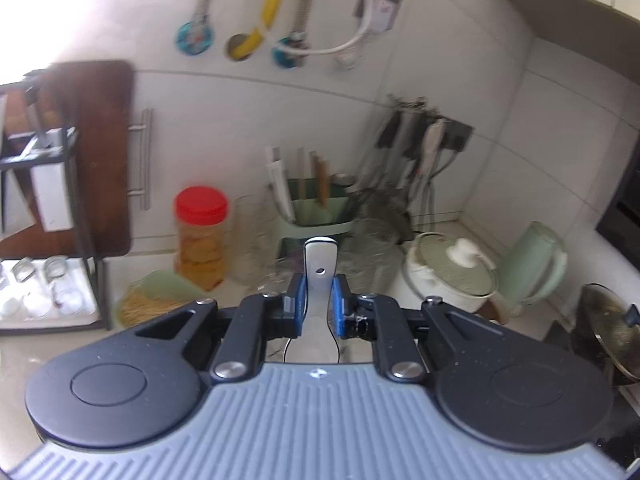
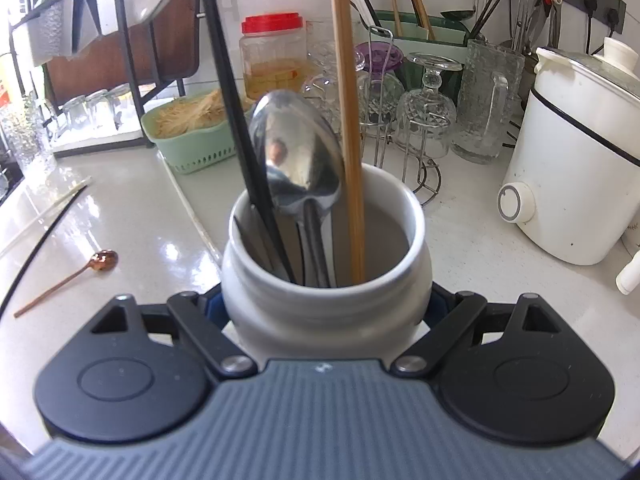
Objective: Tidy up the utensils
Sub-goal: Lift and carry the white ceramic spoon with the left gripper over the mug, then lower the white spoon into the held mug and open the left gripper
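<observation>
The right claw (image 2: 326, 308) clamped the white ceramic utensil jar (image 2: 326, 264) steady on the pale stone counter (image 2: 480, 248) so the left claw (image 1: 320, 300), pinching a flat steel utensil handle (image 1: 319, 268) raised above it, could likely drop it in.

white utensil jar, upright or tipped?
Upright: the white jar stands mouth-up in the right gripper, with a spoon and chopsticks standing inside.
</observation>
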### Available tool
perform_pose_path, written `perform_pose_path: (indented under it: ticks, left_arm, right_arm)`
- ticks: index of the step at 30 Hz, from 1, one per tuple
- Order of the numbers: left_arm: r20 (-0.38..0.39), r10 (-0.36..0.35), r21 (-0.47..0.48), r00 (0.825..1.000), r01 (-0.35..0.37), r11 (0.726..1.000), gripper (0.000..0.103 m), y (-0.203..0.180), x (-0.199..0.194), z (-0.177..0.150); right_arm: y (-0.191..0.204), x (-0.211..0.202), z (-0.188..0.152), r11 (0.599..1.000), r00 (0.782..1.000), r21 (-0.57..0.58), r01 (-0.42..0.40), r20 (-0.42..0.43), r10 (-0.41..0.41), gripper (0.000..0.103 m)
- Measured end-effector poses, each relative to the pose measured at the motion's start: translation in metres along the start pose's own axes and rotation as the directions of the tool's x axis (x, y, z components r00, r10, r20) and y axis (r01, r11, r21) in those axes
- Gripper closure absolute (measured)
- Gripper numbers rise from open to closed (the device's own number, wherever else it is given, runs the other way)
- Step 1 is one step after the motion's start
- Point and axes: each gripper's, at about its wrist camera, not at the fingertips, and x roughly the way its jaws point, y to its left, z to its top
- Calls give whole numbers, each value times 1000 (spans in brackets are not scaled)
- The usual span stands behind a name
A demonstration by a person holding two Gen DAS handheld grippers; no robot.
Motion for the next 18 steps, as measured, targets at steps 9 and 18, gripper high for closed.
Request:
perform_pose_path:
  ticks: [9, 18]
  left_arm:
    - [25, -49, 40, 998, 48, 998, 87, -31, -8, 12]
    - [-43, -48, 59, 998, 50, 997, 87, -48, 30, -26]
  right_arm:
    - [-2, 1, -2, 1000, 1000, -13, -24, 10, 24, 12]
    - [-6, 1, -4, 999, 999, -15, -47, 21, 47, 12]
